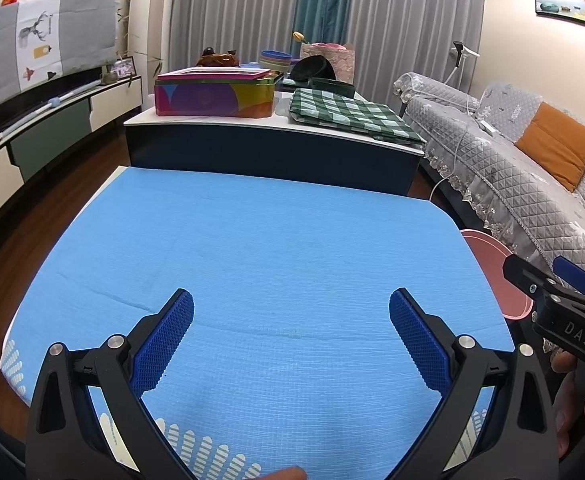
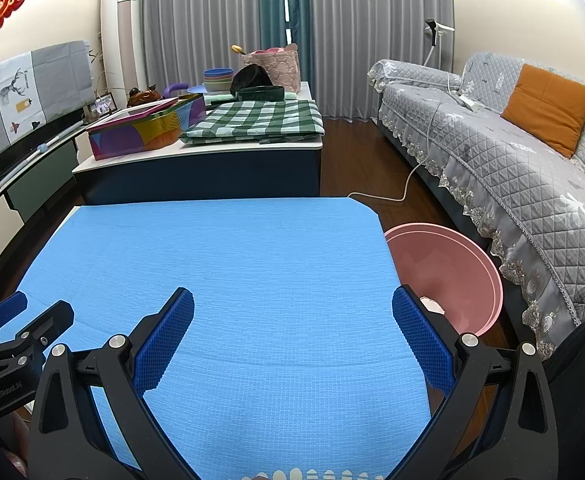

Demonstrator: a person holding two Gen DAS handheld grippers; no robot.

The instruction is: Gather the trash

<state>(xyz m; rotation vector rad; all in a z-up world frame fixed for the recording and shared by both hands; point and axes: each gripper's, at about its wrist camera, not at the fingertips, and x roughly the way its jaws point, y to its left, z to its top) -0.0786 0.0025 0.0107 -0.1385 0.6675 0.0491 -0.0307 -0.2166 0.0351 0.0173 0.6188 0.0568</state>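
Note:
A pink bin (image 2: 452, 268) stands on the floor at the right edge of a table covered by a blue cloth (image 2: 228, 264). A pale scrap (image 2: 432, 305) lies inside the bin. The bin's rim also shows in the left wrist view (image 1: 492, 264). My left gripper (image 1: 291, 316) is open and empty above the blue cloth (image 1: 268, 248). My right gripper (image 2: 293, 316) is open and empty above the cloth's right part, its right finger near the bin. No trash shows on the cloth. Each gripper appears at the edge of the other's view.
A dark low table (image 2: 212, 168) behind holds a colourful box (image 2: 144, 128), a green checked cloth (image 2: 260, 120), bowls and a basket. A grey quilted sofa (image 2: 512, 160) runs along the right. A white cable (image 2: 408, 180) lies on the wood floor. A TV cabinet (image 1: 52, 128) is left.

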